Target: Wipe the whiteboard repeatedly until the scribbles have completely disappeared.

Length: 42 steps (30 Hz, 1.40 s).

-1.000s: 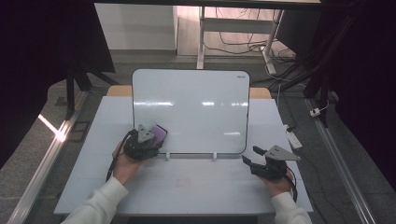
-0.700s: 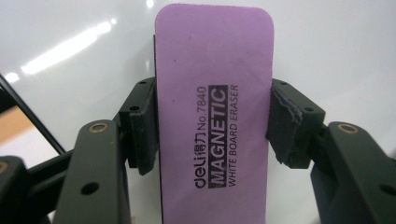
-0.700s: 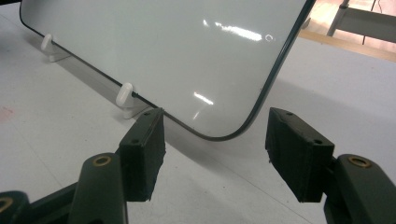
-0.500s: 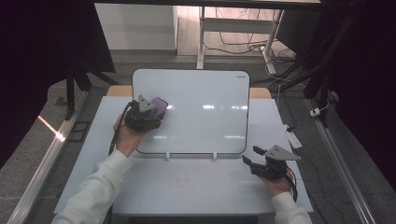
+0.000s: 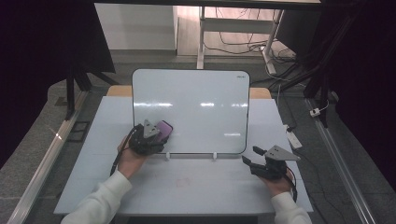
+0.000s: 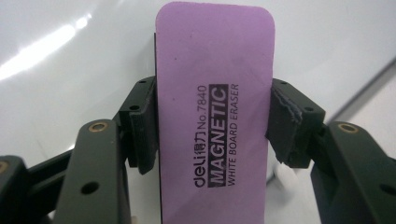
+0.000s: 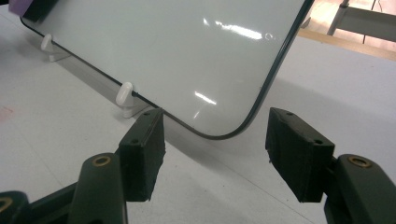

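Observation:
A purple magnetic whiteboard eraser (image 6: 215,60) sits lengthwise between the pads of my left gripper (image 6: 215,133), which is shut on its long sides. In the high view the eraser (image 5: 164,128) lies against the lower left part of the propped-up whiteboard (image 5: 191,107), with the left gripper (image 5: 159,134) behind it. My right gripper (image 5: 251,155) rests on the table off the board's lower right corner. It stands open with nothing between its jaws (image 7: 215,154), facing the whiteboard (image 7: 177,51). The board's surface looks clean.
The whiteboard leans on small white clip feet (image 5: 166,156) (image 7: 125,95) on a white tabletop (image 5: 210,191). A faint red mark (image 5: 183,182) shows on the table in front. A power strip (image 5: 293,137) lies on the floor past the table's right edge.
The left gripper, with the eraser in it, rose up the board's left side and has come back down to the lower left corner. The right gripper has stayed put.

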Tool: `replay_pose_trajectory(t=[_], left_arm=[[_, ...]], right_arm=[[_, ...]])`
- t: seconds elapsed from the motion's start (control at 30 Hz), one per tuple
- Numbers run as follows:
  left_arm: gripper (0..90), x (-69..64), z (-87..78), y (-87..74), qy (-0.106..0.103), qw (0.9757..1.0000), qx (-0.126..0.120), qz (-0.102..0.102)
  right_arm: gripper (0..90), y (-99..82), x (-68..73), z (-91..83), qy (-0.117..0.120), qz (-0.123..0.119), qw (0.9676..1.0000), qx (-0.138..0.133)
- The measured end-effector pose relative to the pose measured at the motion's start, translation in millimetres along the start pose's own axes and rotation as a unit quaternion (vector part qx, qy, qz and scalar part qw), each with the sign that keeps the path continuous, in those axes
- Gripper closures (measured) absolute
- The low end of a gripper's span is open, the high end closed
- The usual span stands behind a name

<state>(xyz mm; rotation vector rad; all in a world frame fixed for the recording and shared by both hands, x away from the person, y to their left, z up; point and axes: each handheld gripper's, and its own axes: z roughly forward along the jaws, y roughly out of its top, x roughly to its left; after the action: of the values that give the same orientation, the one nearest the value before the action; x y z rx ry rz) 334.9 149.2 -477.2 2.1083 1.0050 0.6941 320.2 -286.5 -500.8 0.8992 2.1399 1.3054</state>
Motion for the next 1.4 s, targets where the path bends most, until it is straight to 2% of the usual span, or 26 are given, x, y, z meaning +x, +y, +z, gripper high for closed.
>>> replay_pose_trajectory(t=[0.13, 0.27, 0.37, 0.43, 0.47, 0.5, 0.57, 0.63, 0.73, 0.8, 0.93, 1.23, 1.27, 1.3, 1.4], left_arm=[[41.1, 2.6, -2.9, -11.5, -0.007, 0.9999, 0.002, -0.009], [41.0, 9.4, -6.2, -14.0, -0.001, 0.9999, 0.000, -0.016], [41.1, 17.3, -8.9, -11.0, 0.009, 0.9997, -0.005, -0.022], [41.0, 23.8, -11.3, -6.2, 0.025, 0.9994, -0.009, -0.022], [41.0, 28.5, -12.8, -3.5, 0.030, 0.9991, -0.012, -0.026], [41.1, 38.6, -15.4, 2.1, 0.035, 0.9986, -0.016, -0.036], [41.1, 43.5, -17.0, 4.5, 0.038, 0.9983, -0.018, -0.040], [41.0, 53.9, -19.7, 7.4, 0.024, 0.9973, -0.027, -0.064], [41.1, 51.9, -19.3, 6.6, 0.029, 0.9974, -0.028, -0.060], [41.0, 47.9, -18.7, 6.1, 0.034, 0.9980, -0.021, -0.049], [41.0, 36.2, -15.1, -1.3, 0.026, 0.9988, -0.013, -0.040], [41.0, 4.0, -3.1, -18.4, -0.030, 0.9990, 0.001, -0.034], [41.0, 1.0, -2.1, -18.0, -0.026, 0.9993, 0.003, -0.028], [41.0, -0.8, -1.6, -17.4, -0.021, 0.9995, 0.004, -0.022], [41.0, 3.3, -2.1, -16.9, -0.037, 0.9988, 0.003, -0.032]], right_arm=[[37.2, 0.1, -0.1, -0.7, -0.001, 0.000, 1.0000, 0.000], [37.2, 0.4, 0.5, -0.9, -0.001, -0.001, 1.0000, -0.001], [37.1, 0.3, 0.3, -0.7, -0.002, -0.001, 1.0000, -0.001], [37.2, 0.2, 0.0, -0.5, -0.001, 0.000, 1.0000, 0.000], [37.2, 0.2, 0.0, -0.5, -0.001, 0.000, 1.0000, 0.000], [37.2, 0.1, 0.1, -0.2, -0.001, 0.000, 1.0000, 0.000], [37.1, 0.2, 0.3, -0.2, -0.001, -0.001, 1.0000, 0.000], [37.1, 0.2, 0.3, -0.6, -0.001, -0.002, 1.0000, 0.000], [37.1, -0.1, -0.2, -0.6, -0.001, 0.001, 1.0000, -0.001], [37.1, -0.1, -0.2, -0.7, -0.001, 0.001, 1.0000, -0.001], [37.1, 0.1, 0.3, -0.5, -0.001, -0.001, 1.0000, 0.000], [37.1, -0.1, 0.4, 0.2, -0.001, -0.001, 1.0000, 0.000], [37.0, 0.0, 0.5, 0.3, 0.001, -0.001, 1.0000, -0.001], [37.1, 0.0, 0.7, 0.3, 0.000, -0.001, 1.0000, -0.001], [37.1, 0.2, 0.9, 0.2, 0.000, -0.002, 1.0000, -0.001]])
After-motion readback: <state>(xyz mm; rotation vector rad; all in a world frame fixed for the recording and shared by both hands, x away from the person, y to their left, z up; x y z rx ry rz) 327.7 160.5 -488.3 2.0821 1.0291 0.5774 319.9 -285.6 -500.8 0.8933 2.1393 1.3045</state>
